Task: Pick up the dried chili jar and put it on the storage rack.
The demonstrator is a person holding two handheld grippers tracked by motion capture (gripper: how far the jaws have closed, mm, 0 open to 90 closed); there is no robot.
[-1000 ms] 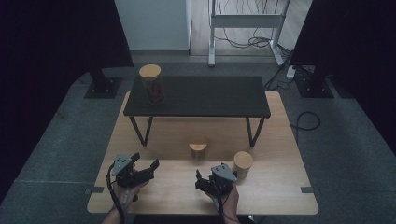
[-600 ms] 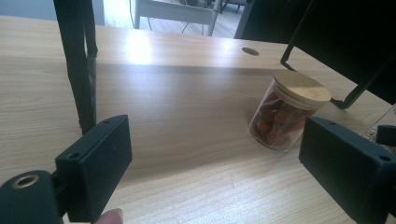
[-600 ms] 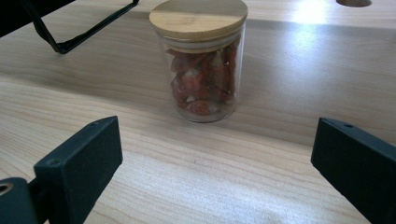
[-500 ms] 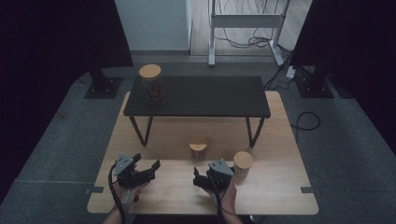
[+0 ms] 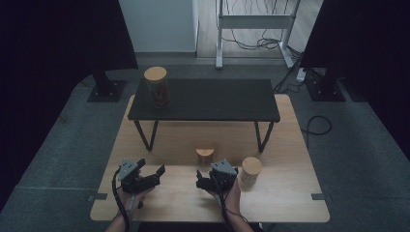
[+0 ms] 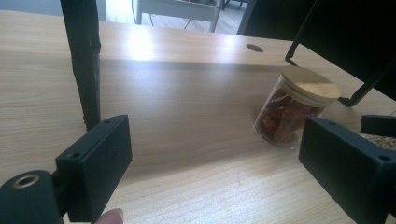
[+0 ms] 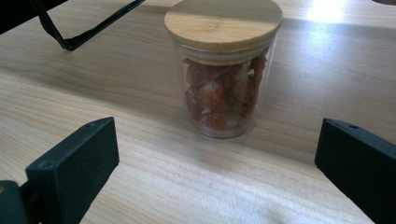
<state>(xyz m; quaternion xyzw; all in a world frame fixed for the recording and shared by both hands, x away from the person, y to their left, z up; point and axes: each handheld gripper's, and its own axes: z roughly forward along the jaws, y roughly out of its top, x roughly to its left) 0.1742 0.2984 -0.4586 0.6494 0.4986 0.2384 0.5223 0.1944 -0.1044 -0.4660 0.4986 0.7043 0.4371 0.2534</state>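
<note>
We locate a lidded jar (image 5: 251, 172) upright just to the right of the right gripper (image 5: 212, 175), apart from it. Ahead of the left gripper (image 5: 151, 166), a black low table (image 5: 208, 100) stands on the wooden tabletop (image 5: 290, 193). A tall jar (image 5: 157, 87) stands upright at its left end, well ahead of that gripper

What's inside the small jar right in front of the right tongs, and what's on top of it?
The small jar holds red and pale dried pieces, seen through its clear glass. A round wooden lid sits on top, hiding the mouth. The right tongs stand open, short of it.
</note>
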